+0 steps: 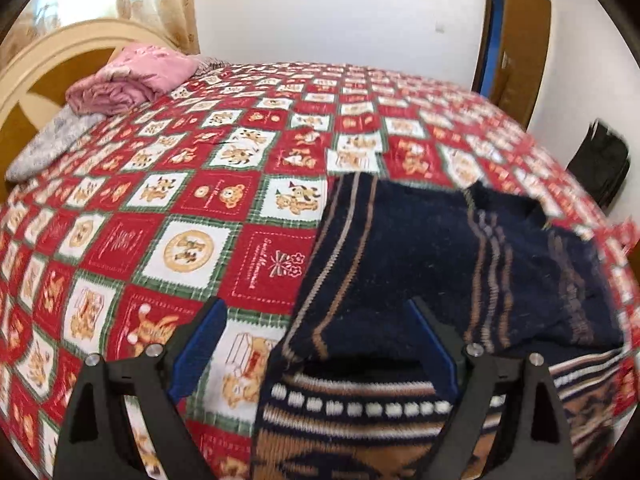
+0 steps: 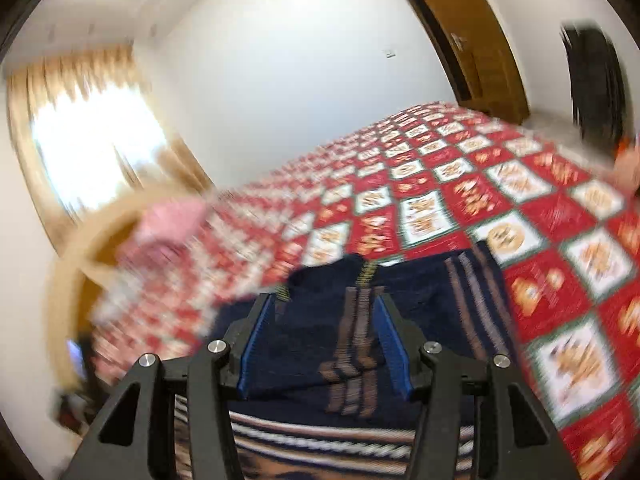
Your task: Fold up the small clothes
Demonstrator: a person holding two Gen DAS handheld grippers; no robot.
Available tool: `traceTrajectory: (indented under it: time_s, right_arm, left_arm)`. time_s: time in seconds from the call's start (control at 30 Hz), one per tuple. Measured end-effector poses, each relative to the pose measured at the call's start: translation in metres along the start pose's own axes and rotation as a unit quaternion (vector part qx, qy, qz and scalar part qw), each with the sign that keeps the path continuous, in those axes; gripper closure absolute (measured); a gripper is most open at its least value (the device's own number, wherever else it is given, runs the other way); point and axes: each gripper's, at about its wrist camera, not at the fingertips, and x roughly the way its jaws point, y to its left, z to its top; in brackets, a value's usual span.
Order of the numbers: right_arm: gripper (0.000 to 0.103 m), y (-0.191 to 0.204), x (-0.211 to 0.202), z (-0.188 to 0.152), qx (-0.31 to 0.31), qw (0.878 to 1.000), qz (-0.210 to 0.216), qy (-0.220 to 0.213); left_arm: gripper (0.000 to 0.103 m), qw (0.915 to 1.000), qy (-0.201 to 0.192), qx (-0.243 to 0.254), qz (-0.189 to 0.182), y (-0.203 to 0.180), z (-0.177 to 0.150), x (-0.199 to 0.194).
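Observation:
A dark navy knitted sweater (image 1: 400,240) with tan stripes lies on the red patchwork bedspread (image 1: 200,200), its upper part folded over the patterned hem. My left gripper (image 1: 316,304) hovers over its left edge with the jaws wide open. The right finger (image 1: 434,344) is over the knit and the left finger (image 1: 200,344) is over the bedspread. In the blurred right wrist view, my right gripper (image 2: 325,298) stands about half open above the sweater (image 2: 312,344). The knit lies flat under the gap and the pads do not pinch it.
A folded pink cloth (image 1: 132,80) and a grey cloth (image 1: 52,148) lie near the cream headboard (image 1: 40,64) at the far left. A brown door (image 1: 520,40) and a blurred black object (image 1: 600,164) stand beyond the bed's right side. The bedspread (image 2: 520,200) stretches ahead.

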Motion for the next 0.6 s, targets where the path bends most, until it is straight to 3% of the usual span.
traceTrajectory:
  time_s: [0.07,0.17,0.3,0.43,0.6]
  right_arm:
    - [0.049,-0.004,-0.007,-0.007,0.041,0.998,0.037,-0.006]
    - [0.049,-0.008,-0.013,-0.012,0.095,0.992,0.077,0.024]
    - [0.049,0.005,-0.05,-0.009,0.039,0.998,0.032,0.026]
    - [0.049,0.024,-0.115,0.003,-0.041,0.998,0.012,0.054]
    - [0.049,0.033,-0.2,0.008,-0.105,0.985,-0.088,0.101]
  left_arm:
    - [0.011,0.9995,-0.004,-0.021,-0.022,0.007,0.0,-0.014]
    - [0.011,0.9973,-0.017,-0.041,-0.058,0.016,0.001,-0.042]
    - [0.011,0.996,-0.044,-0.028,-0.072,0.026,0.001,-0.082]
    - [0.004,0.9957,-0.058,0.039,-0.061,0.034,-0.009,-0.114]
    - [0.004,0.992,-0.04,0.109,-0.049,0.052,-0.034,-0.135]
